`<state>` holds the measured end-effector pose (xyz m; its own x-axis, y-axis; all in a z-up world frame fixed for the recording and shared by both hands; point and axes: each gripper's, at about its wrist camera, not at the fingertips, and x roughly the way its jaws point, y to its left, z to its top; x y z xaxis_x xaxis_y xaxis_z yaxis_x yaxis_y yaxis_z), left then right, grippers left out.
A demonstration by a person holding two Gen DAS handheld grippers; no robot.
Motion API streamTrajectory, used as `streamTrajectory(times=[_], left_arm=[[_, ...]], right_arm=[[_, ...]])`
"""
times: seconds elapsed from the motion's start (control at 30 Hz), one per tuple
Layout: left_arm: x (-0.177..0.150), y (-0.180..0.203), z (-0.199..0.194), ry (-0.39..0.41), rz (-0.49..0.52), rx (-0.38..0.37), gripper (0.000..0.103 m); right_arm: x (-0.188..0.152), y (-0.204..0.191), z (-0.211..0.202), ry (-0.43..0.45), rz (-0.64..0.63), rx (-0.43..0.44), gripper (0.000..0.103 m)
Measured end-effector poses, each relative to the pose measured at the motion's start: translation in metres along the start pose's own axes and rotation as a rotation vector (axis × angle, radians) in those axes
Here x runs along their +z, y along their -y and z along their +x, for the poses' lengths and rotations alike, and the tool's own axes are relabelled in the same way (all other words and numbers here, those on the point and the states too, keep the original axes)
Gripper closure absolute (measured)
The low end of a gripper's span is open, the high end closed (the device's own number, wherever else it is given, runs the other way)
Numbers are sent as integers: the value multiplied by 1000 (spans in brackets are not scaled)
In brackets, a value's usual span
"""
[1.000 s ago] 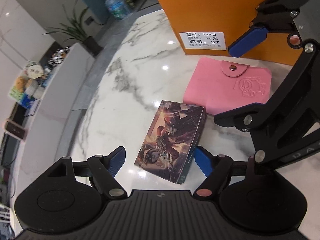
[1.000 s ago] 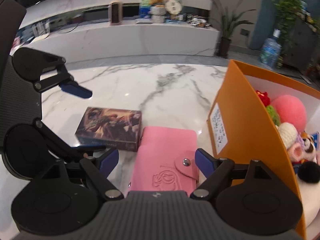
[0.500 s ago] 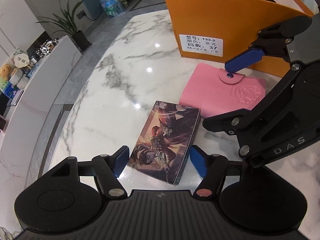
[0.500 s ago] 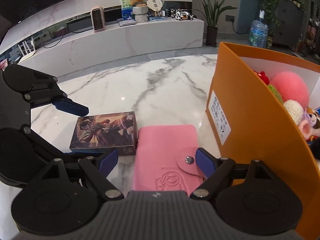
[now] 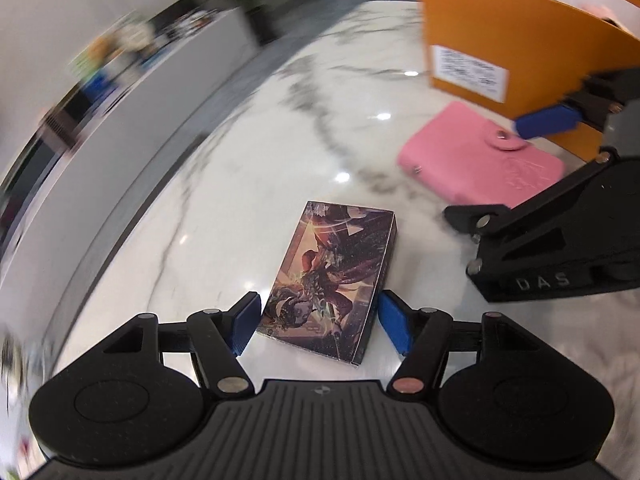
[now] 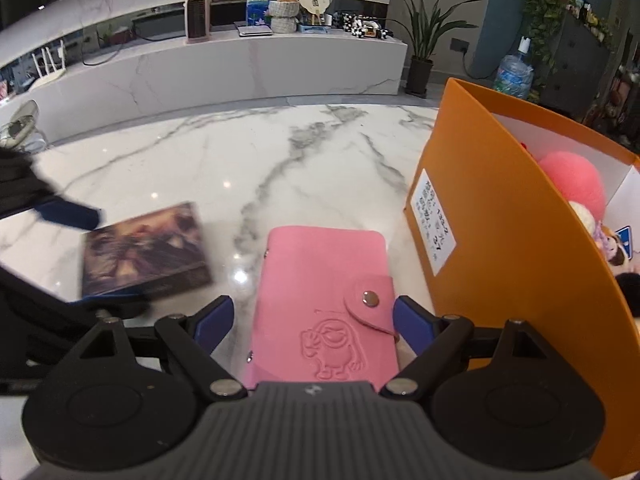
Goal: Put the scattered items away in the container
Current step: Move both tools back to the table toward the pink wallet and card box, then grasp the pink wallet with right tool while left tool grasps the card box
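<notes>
A card box (image 5: 332, 276) with dark fantasy artwork lies on the marble table (image 5: 248, 184). My left gripper (image 5: 320, 322) is closing on it, and its blue pads meet the box's long sides near the close end. The right wrist view shows the same card box (image 6: 144, 248) blurred and skewed. A pink snap wallet (image 6: 320, 272) lies flat beside the orange box (image 6: 500, 220). My right gripper (image 6: 312, 322) stands open astride the wallet's near end, with a gap at the left pad. The left wrist view shows the wallet (image 5: 460, 160) below the orange box (image 5: 520, 52).
Plush toys (image 6: 572, 184) fill the orange box. The table's curved edge (image 5: 132, 216) runs left of the card box. Beyond the table stand a white counter (image 6: 240, 68) with ornaments, a potted plant (image 6: 424, 40) and a water bottle (image 6: 514, 74).
The left jaws narrowed from wide apart onto the card box while the wrist rolled. The box turned on the table. The right gripper edged forward over the wallet, still open.
</notes>
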<state>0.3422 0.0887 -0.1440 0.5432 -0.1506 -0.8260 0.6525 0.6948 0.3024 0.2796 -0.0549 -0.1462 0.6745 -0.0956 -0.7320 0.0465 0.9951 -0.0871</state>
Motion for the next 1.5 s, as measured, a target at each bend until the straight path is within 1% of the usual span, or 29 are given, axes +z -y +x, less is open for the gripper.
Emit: streamTrajectory(times=[0.1, 0.2, 0.4, 0.57, 0.63, 0.7, 0.77, 0.8, 0.97, 1.13, 1.3, 1.4, 1.5], left_arm=[[-8, 1, -6, -17, -81, 47, 28], [-13, 2, -10, -26, -149, 84, 28], [-26, 7, -21, -36, -225, 123, 29], [-37, 17, -34, -52, -295, 163, 29], [-43, 20, -41, -60, -329, 172, 30], [-50, 26, -48, -68, -357, 181, 30], [-58, 32, -56, -79, -368, 185, 30], [-62, 35, -60, -85, -374, 186, 31], [-79, 47, -79, -125, -418, 191, 31], [-96, 65, -98, -148, -462, 192, 31], [-111, 89, -118, -163, -488, 190, 32], [-116, 101, -130, -170, -525, 168, 33], [-120, 110, -141, -166, -562, 122, 35]], right_arm=[[0, -2, 3, -4, -1, -13, 12], [-1, -4, 5, -1, -4, -12, 6], [-6, -8, 9, 24, -33, -8, 0], [-11, -7, 11, 70, -36, 9, 0], [-11, -8, 9, 59, -54, 20, 1], [-13, -8, 5, 55, -64, 28, 4], [-17, -9, -1, 61, -81, 25, 17], [-19, -9, -5, 62, -91, 27, 19], [-34, -11, -22, 42, -158, 81, 19], [-67, -11, -54, 17, -224, 134, 19], [-97, -1, -86, -31, -287, 175, 20], [-113, 8, -101, -57, -310, 186, 20], [-126, 17, -113, -77, -338, 199, 20]])
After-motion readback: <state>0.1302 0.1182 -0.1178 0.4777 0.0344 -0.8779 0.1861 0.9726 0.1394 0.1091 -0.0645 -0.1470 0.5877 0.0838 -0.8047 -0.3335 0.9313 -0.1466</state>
